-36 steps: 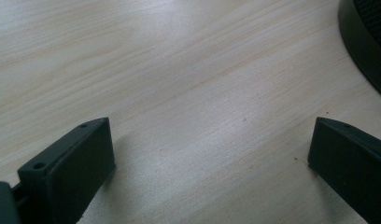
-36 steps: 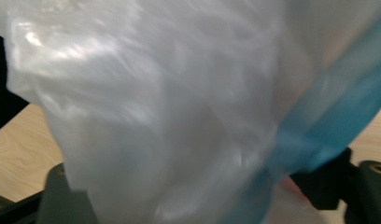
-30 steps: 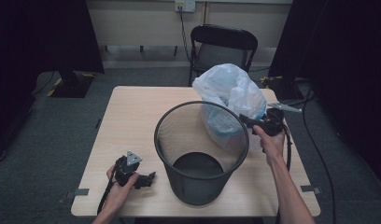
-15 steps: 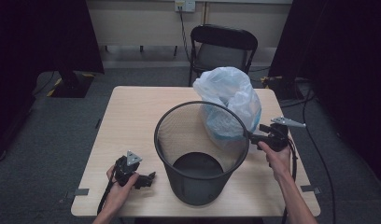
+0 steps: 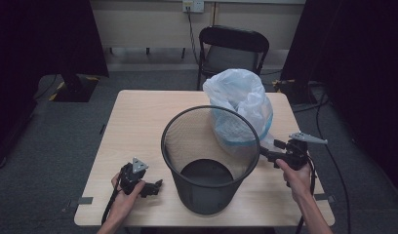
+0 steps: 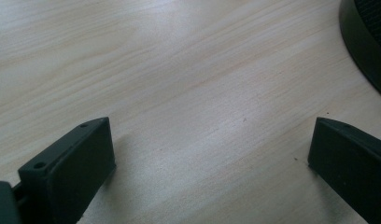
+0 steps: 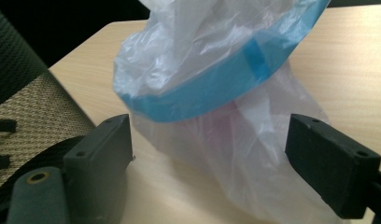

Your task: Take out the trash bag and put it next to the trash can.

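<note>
A black mesh wastebasket [image 5: 211, 161] stands upright in the middle of the table. Behind it to the right sits a puffed white plastic bag [image 5: 238, 102] with a blue band near its bottom. My right gripper [image 5: 264, 153] hovers open at the basket's right side and points at the bag's lower edge. In the right gripper view, the bag [image 7: 216, 79] fills the space just ahead of the gripper's [image 7: 212, 140] spread jaws, with the basket's mesh wall [image 7: 25, 116] at the left. My left gripper [image 5: 157, 186] rests open on the table left of the basket, nothing between its jaws [image 6: 214, 135].
The light wooden table [image 5: 138, 126] has bare room on its left half and along the far edge. A black folding chair [image 5: 231, 48] stands behind the table. The basket's base [image 6: 366, 42] is close to the left gripper's right jaw. Cables trail from both grippers.
My right gripper has drawn back from the bag toward the near right edge of the table and dropped lower. The bag has settled behind the basket. The left gripper has stayed put.
</note>
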`<state>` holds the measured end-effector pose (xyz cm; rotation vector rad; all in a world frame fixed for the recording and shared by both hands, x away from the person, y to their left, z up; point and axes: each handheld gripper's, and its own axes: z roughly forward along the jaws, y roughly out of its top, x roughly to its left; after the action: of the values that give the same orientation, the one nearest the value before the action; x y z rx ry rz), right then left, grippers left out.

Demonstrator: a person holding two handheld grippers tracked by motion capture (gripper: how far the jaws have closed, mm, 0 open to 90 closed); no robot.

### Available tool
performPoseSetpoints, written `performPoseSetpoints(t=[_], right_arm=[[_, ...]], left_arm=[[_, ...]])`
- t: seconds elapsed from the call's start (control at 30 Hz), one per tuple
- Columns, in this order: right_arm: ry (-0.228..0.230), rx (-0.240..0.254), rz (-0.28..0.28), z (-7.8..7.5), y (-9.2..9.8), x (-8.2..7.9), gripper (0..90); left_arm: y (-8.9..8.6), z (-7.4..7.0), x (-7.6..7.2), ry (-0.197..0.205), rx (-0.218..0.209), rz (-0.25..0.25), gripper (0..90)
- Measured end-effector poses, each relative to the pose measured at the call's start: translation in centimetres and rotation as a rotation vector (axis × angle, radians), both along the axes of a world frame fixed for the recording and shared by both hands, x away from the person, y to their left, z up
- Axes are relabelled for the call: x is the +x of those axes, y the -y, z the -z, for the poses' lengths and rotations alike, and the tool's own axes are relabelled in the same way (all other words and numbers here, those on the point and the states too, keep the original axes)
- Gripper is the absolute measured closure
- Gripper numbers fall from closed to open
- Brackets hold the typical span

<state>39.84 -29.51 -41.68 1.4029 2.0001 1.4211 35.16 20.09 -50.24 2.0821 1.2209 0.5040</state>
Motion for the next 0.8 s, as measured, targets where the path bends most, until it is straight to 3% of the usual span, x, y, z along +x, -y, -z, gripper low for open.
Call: performPoseSetpoints(t=[0.27, 0.6, 0.8], right_arm=[[-0.015, 0.011, -0.001, 0.9, 0.1, -2.5, 13.8], [-0.051, -0.072, -0.01, 2.9, -1.1, -4.9, 13.4], [-0.101, -0.119, 0.007, 5.0, -0.8, -4.8, 13.4]], left_arm=[[0.2, 0.0, -0.1, 0.0, -0.004, -0.014, 0.0], [0.3, 0.0, -0.2, -0.001, 0.001, -0.013, 0.0], [0.3, 0.0, -0.3, 0.0, -0.004, -0.005, 0.1]])
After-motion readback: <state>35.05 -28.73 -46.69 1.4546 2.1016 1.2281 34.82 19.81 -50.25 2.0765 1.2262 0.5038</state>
